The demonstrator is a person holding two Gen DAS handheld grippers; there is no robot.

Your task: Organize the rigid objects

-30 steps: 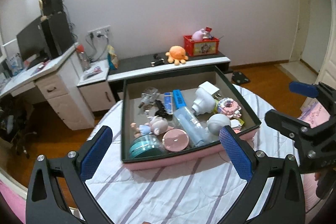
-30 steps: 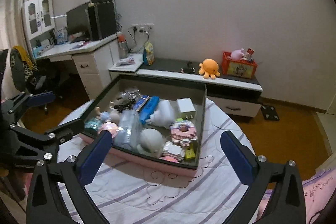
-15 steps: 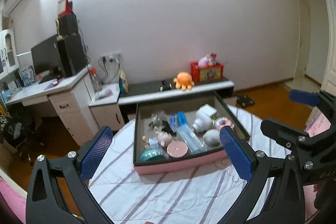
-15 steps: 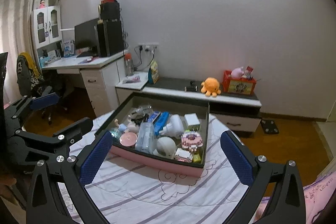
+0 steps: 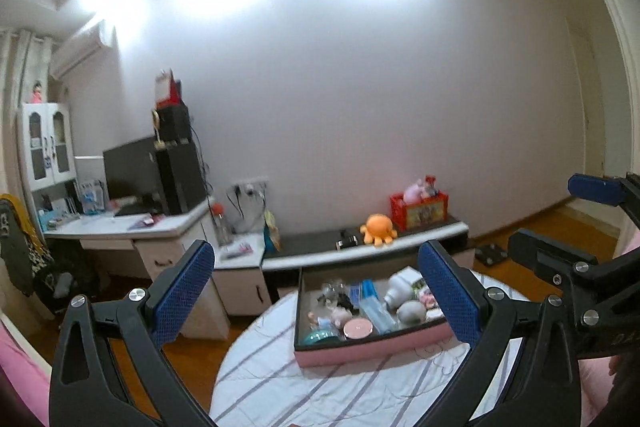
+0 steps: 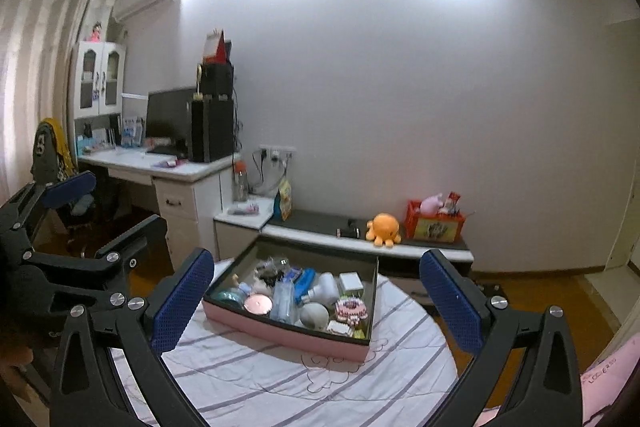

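A pink-sided open box (image 5: 368, 347) (image 6: 280, 331) sits on the round table's striped cloth (image 6: 280, 387). It holds several small items, among them a pink round lid (image 6: 258, 303), a clear bottle (image 6: 284, 301), a blue tube (image 6: 304, 279), a white bulb-shaped piece (image 6: 320, 287), a grey ball (image 6: 314, 313) and a pink block toy (image 6: 351, 309). My left gripper (image 5: 316, 291) (image 6: 104, 211) is open and empty, held high and well back from the box. My right gripper (image 6: 316, 291) (image 5: 560, 219) is also open and empty, beside the left one.
A low cabinet (image 6: 400, 251) behind the table carries an orange octopus plush (image 6: 384, 229) and a red crate (image 6: 434, 225). A white desk (image 6: 168, 171) with a monitor and speakers stands at the left, beside a chair (image 6: 52, 151). Wooden floor surrounds the table.
Both grippers have lifted up and back from the box and tilted upward. The box now looks smaller and lower in both views. Both stayed open.
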